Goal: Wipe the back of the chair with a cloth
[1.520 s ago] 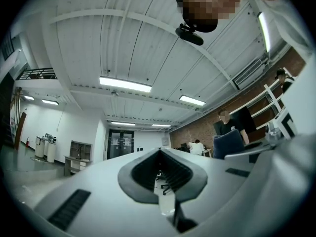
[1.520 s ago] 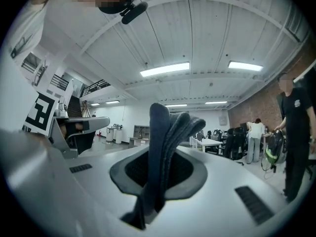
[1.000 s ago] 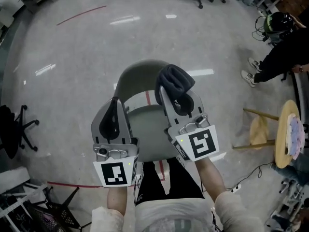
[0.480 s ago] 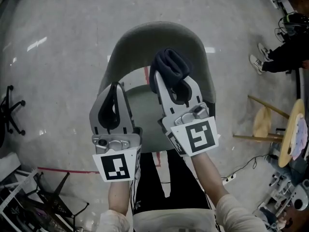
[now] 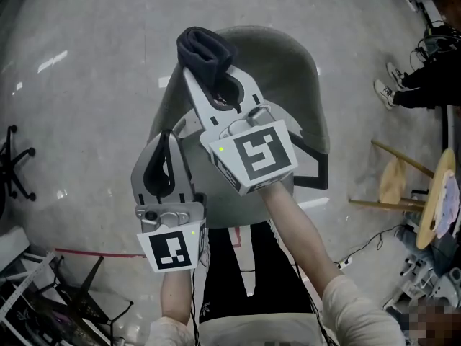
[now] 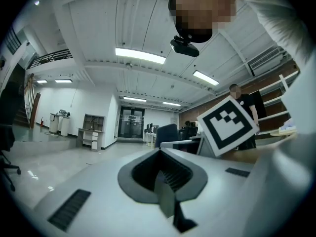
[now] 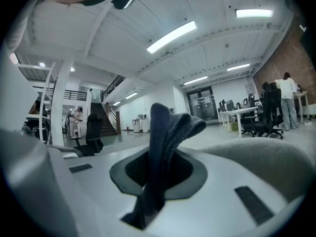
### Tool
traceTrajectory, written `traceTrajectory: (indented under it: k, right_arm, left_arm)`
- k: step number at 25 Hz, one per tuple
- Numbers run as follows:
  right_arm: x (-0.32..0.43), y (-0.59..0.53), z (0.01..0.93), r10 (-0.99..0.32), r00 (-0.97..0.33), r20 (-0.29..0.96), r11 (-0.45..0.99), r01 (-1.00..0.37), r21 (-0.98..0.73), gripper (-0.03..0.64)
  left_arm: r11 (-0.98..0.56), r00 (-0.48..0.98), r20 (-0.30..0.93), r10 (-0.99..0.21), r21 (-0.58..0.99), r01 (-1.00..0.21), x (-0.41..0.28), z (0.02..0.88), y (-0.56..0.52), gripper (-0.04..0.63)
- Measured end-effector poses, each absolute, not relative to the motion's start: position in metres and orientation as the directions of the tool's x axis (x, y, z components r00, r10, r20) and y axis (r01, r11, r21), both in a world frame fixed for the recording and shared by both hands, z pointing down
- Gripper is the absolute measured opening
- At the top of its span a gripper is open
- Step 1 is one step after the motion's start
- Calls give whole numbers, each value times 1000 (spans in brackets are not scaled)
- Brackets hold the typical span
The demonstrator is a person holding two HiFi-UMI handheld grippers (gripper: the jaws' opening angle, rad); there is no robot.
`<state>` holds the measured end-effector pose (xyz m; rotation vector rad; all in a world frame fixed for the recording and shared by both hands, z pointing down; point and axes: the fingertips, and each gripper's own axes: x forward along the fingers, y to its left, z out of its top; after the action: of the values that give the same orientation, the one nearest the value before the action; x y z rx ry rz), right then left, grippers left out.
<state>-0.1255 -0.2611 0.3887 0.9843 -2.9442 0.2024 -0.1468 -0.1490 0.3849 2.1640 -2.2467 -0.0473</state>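
Note:
The grey shell chair stands below me, its curved back on the far side. My right gripper is shut on a dark bunched cloth, which hangs over the upper left rim of the chair back; whether it touches the rim I cannot tell. In the right gripper view the cloth stands up out of the shut jaws, with the grey chair back low at the right. My left gripper is shut with nothing in it, nearer me over the seat's left edge. Its shut jaws show in the left gripper view.
A wooden stool and a round table edge stand at the right. A person in black sits at the far right. A black chair base is at the left, and a dark rack at the lower left.
My right gripper has swung forward and left with the cloth, from over the seat to the upper left rim of the chair back. The left gripper has hardly moved.

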Motion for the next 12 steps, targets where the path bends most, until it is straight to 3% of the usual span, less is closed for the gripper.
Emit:
traceTrajectory:
  k: [12]
  right_arm:
    - [-149, -277, 423, -611, -779, 143, 781, -622, -49, 58]
  left_arm:
    - [77, -75, 43, -996, 57, -995, -161, 407, -151, 12]
